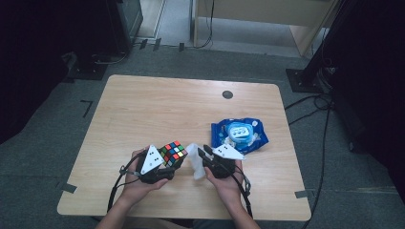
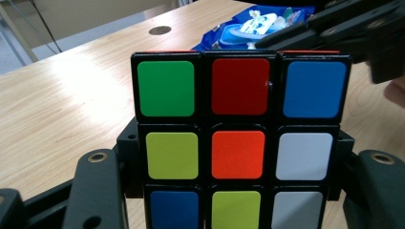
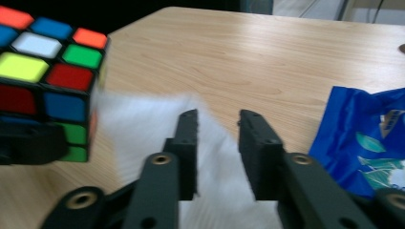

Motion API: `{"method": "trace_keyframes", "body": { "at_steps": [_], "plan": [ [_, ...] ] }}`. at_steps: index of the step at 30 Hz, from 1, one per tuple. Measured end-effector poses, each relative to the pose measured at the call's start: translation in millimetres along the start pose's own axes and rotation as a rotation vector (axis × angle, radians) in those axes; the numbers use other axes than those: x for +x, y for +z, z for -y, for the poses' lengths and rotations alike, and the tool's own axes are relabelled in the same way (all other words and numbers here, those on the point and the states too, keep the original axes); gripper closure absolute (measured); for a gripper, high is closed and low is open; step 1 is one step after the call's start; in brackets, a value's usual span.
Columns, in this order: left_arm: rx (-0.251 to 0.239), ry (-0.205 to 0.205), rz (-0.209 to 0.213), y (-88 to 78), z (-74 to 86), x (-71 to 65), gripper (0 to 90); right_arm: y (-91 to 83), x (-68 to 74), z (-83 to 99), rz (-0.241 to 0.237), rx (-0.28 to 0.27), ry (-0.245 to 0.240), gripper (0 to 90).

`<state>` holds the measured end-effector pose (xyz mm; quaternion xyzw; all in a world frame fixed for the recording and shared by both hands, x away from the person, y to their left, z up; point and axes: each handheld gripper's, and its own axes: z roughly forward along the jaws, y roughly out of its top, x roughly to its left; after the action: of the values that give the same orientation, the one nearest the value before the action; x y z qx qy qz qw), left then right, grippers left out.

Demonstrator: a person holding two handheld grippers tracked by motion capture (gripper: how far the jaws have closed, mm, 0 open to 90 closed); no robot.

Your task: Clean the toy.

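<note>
Overhead, cube [image 1: 172,153], wipe [image 1: 195,160], blue pack [image 1: 239,134]

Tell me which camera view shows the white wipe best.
The right gripper view: the white wipe spreads large, though blurred, around the open right gripper. The high view shows it small beside the cube. I cannot make it out in the left gripper view.

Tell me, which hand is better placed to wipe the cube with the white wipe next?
Probably the right. The right gripper stands over the white wipe, jaws apart around it, beside the cube. The left gripper is shut on the cube, holding it up.
</note>
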<state>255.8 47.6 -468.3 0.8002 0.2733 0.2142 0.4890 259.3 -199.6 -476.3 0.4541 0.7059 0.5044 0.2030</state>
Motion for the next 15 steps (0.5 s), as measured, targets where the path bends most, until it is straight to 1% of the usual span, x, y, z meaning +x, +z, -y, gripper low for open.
{"method": "trace_keyframes", "body": {
  "at_steps": [2, 3, 5, 8, 11, 13, 15],
  "plan": [
    [0.005, -0.001, -0.001, 1.3, 1.1, -0.2, 33.9, -2.8, 2.0, -3.8, -0.015, -0.017, 0.024, 56.2],
    [0.007, 0.0, 0.0, 2.1, 1.6, -0.5, 33.9, -4.5, 3.8, -6.5, -0.036, -0.024, 0.038, 52.5],
    [0.012, 0.001, 0.004, 3.9, 2.4, -1.5, 34.0, -8.1, 8.2, -12.5, -0.092, -0.045, 0.071, 44.9],
    [0.017, 0.002, 0.006, 6.6, 3.4, -4.1, 34.0, -13.2, 15.9, -20.2, -0.176, -0.068, 0.119, 37.6],
    [0.019, 0.006, 0.007, 8.0, 3.3, -6.2, 33.9, -15.0, 24.2, -23.9, -0.227, -0.068, 0.129, 31.8],
    [0.017, 0.007, 0.008, 8.4, 3.0, -7.7, 33.9, -13.8, 29.6, -23.8, -0.24, -0.049, 0.121, 27.9],
    [0.019, 0.011, 0.007, 9.3, 3.1, -9.7, 33.9, -11.5, 32.7, -22.5, -0.248, -0.035, 0.12, 26.8]
  ]
}}
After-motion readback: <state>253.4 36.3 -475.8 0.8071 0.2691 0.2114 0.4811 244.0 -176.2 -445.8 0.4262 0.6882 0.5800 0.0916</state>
